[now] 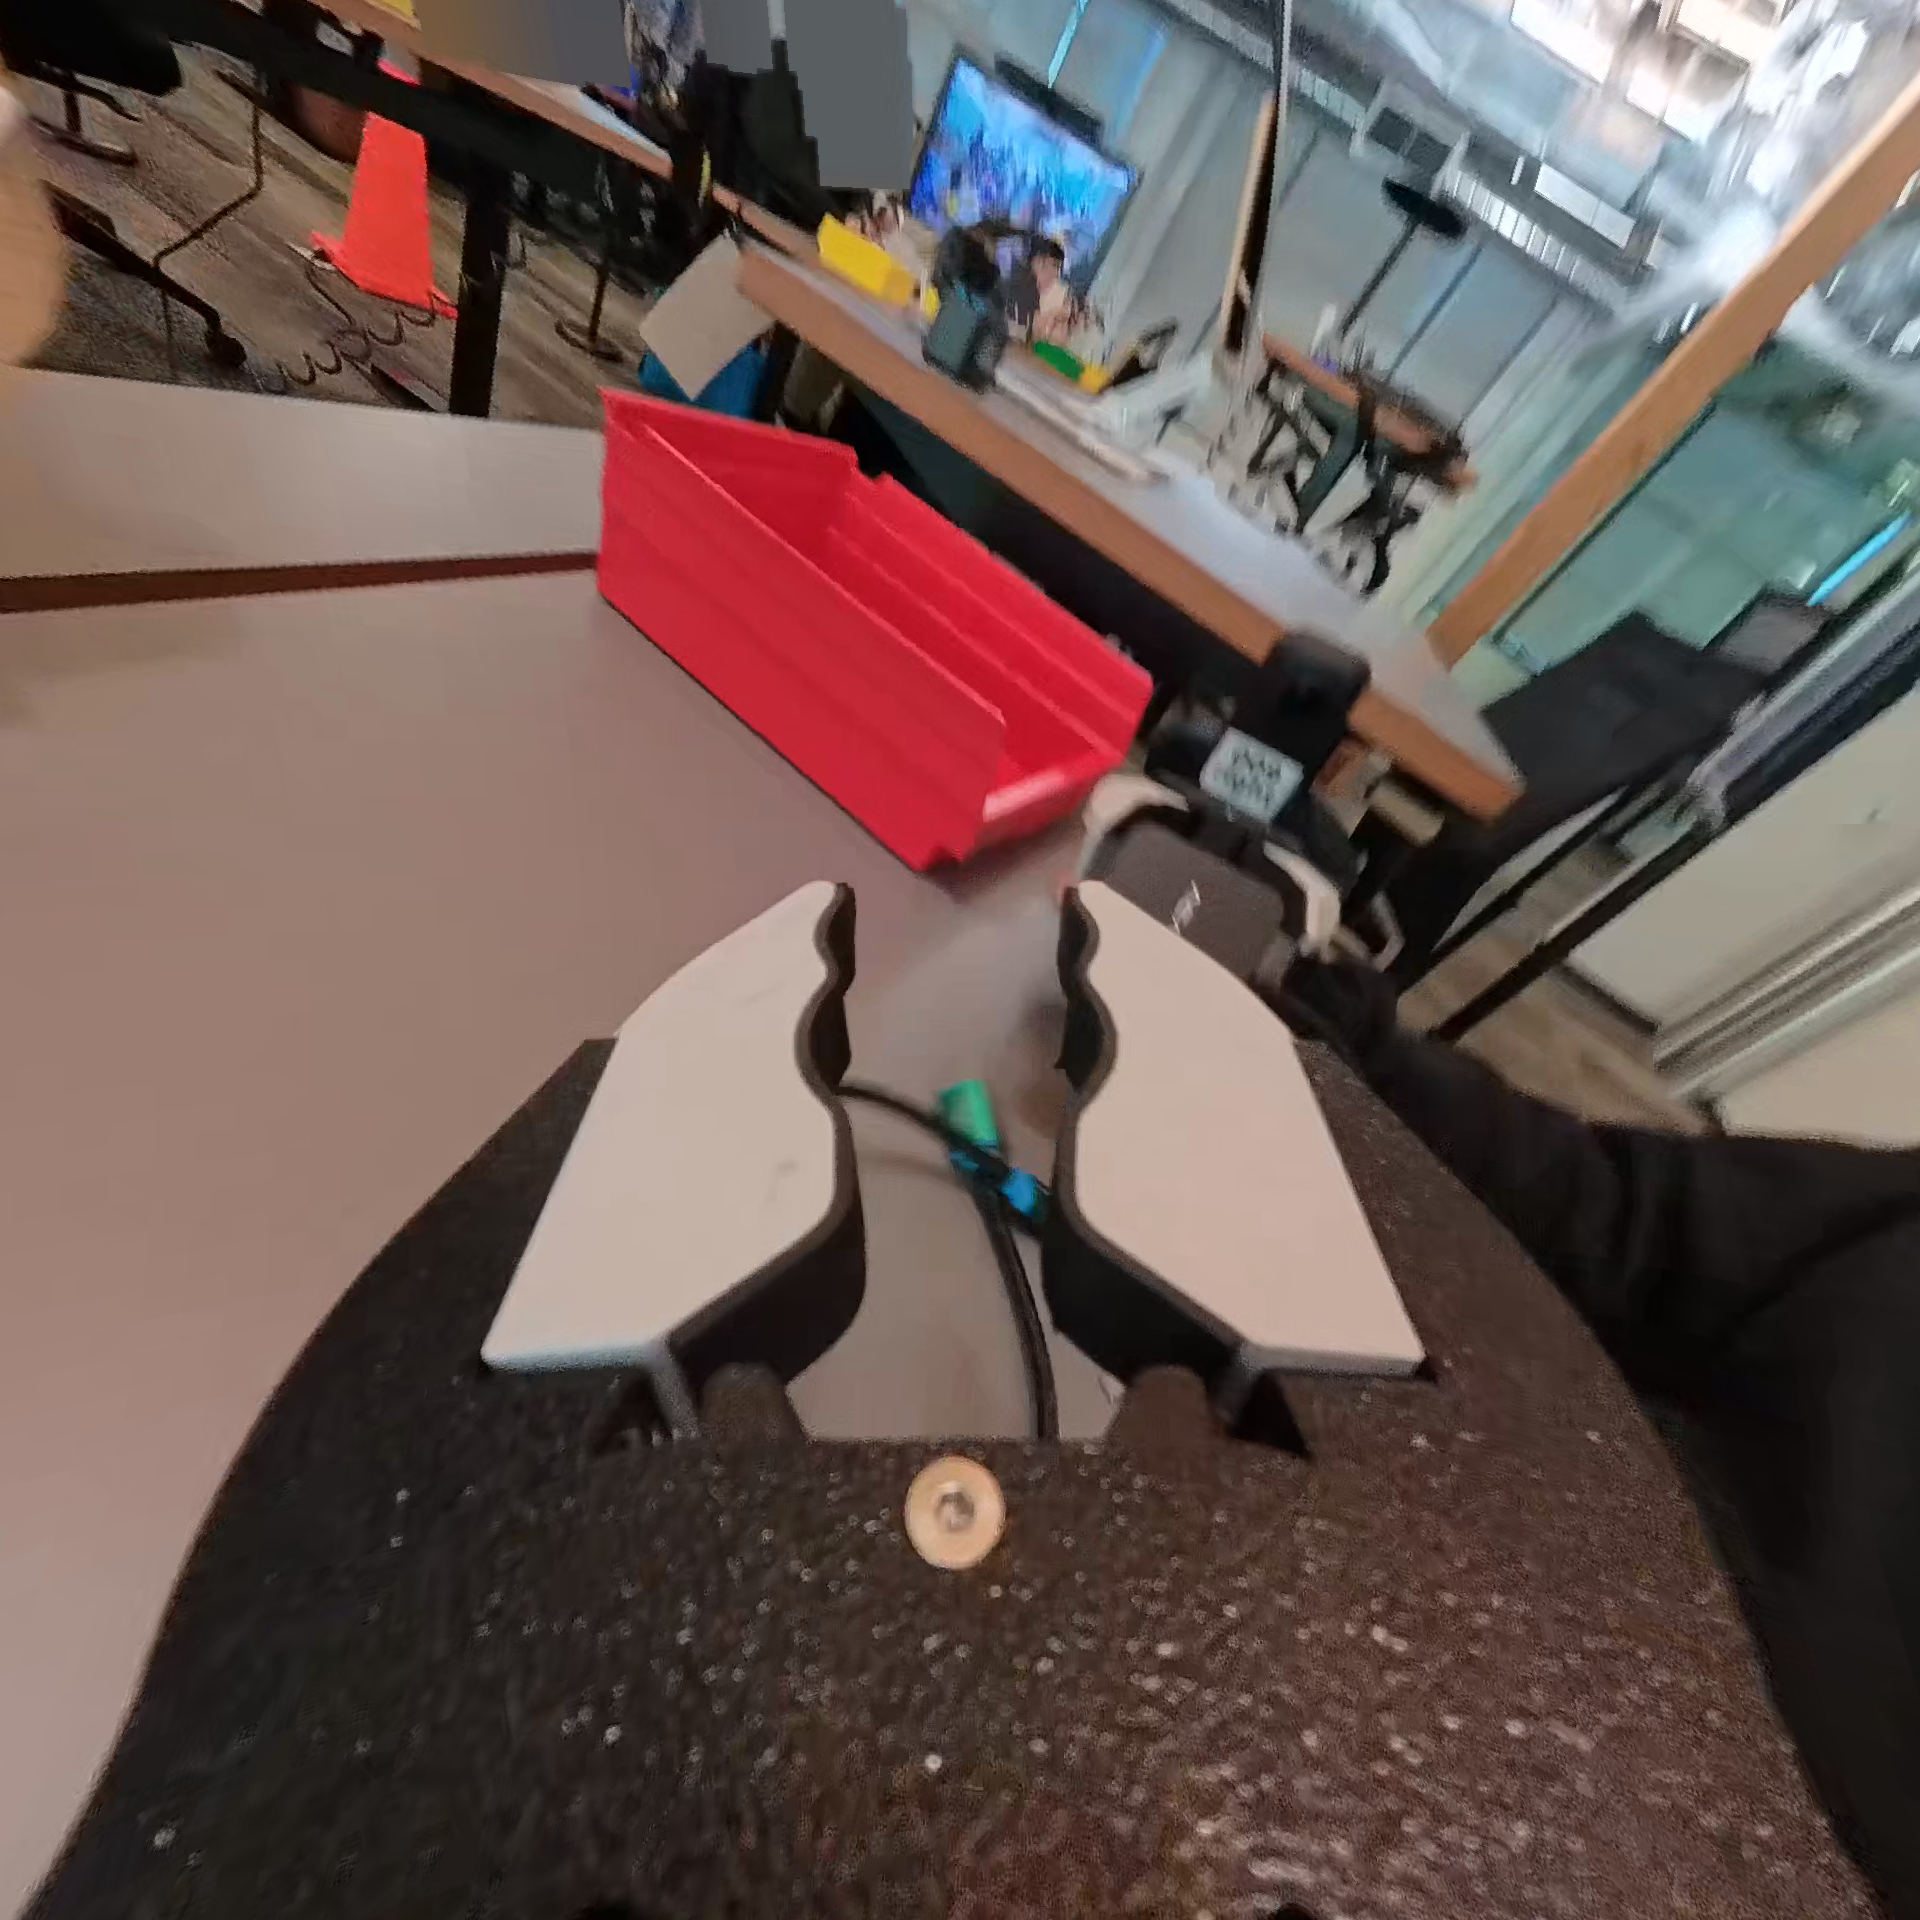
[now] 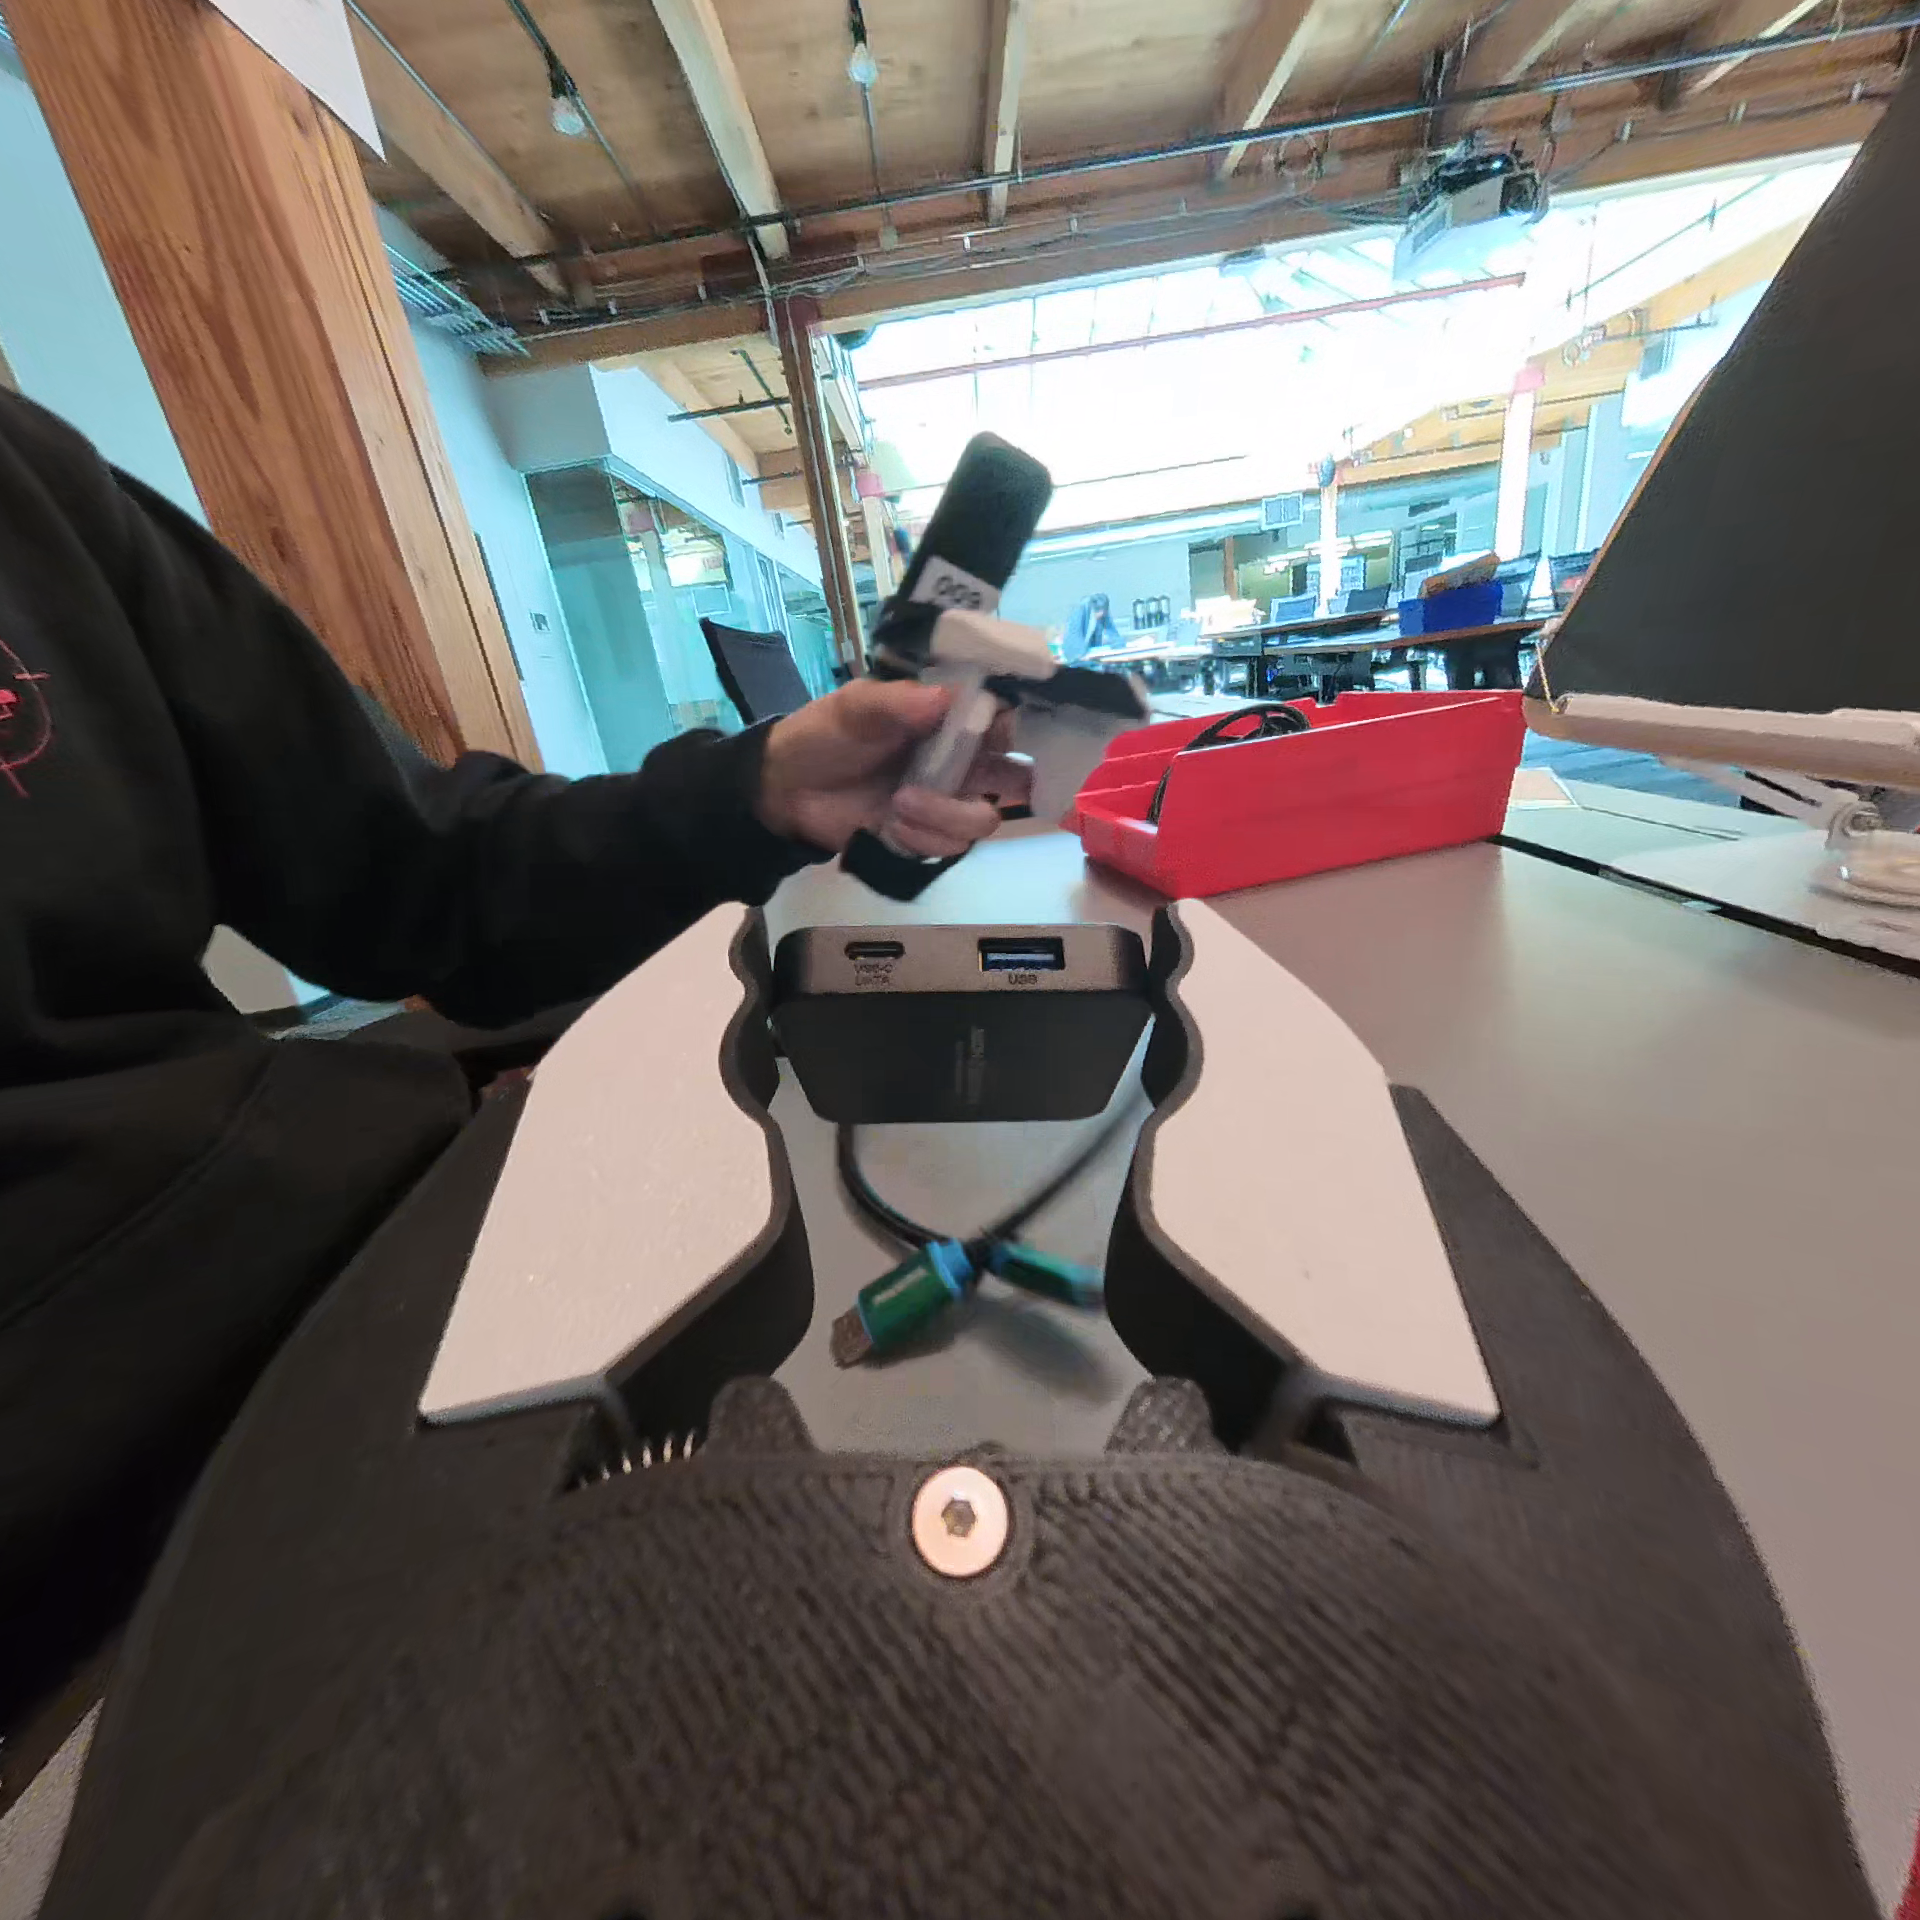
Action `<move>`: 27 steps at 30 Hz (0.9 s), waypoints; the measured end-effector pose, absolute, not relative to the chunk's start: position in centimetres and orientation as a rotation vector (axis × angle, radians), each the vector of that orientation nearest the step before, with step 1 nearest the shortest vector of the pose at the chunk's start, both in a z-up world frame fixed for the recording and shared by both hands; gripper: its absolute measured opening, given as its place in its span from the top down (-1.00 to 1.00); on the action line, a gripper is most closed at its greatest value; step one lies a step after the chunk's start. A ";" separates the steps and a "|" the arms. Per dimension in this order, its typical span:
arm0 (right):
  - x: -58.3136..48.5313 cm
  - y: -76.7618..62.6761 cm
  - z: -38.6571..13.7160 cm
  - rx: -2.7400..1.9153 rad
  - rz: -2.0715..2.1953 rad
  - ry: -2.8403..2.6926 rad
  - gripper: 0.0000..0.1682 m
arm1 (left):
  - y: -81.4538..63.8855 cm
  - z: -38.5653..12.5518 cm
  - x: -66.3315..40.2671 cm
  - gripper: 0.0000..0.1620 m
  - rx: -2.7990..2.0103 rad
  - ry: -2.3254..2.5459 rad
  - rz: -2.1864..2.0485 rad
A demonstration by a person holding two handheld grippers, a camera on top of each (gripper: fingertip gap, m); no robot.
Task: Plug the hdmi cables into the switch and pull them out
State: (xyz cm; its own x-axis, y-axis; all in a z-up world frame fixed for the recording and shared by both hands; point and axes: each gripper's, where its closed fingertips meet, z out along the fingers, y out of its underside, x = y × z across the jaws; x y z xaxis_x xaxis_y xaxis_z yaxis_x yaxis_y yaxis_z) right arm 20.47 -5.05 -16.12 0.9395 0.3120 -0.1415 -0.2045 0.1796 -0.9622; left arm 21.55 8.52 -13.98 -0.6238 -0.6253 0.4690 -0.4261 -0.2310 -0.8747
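left claw [image 1: 956, 935] open, green-ended cable [image 1: 971, 1117] below

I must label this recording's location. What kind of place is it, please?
Probably a shared open-plan office or workshop: long tables in rows, exposed wooden ceiling beams, glass-walled rooms, and a lit monitor on a cluttered workbench.

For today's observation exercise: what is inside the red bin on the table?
In the right wrist view, black cables show coiled inside the red bin at its left end. The bin's near wall hides the rest of its inside. In the left wrist view, the visible part looks bare.
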 end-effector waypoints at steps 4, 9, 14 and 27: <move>20.5 -4.8 -17.0 -1.402 0.362 -0.088 0.16 | 4.4 -18.5 17.7 0.43 -1.198 2.040 -1.620; 20.5 -5.4 -16.2 -1.341 0.381 -0.090 0.16 | 0.6 -23.6 16.1 0.19 -1.144 2.260 -1.366; 19.9 -5.8 -14.4 -1.222 0.425 -0.118 0.16 | -2.2 -21.5 17.4 0.19 -1.080 2.215 -1.579; 17.7 -4.3 -14.1 -1.199 0.495 -0.192 0.16 | -5.2 -18.3 18.2 0.19 -0.648 2.106 -1.589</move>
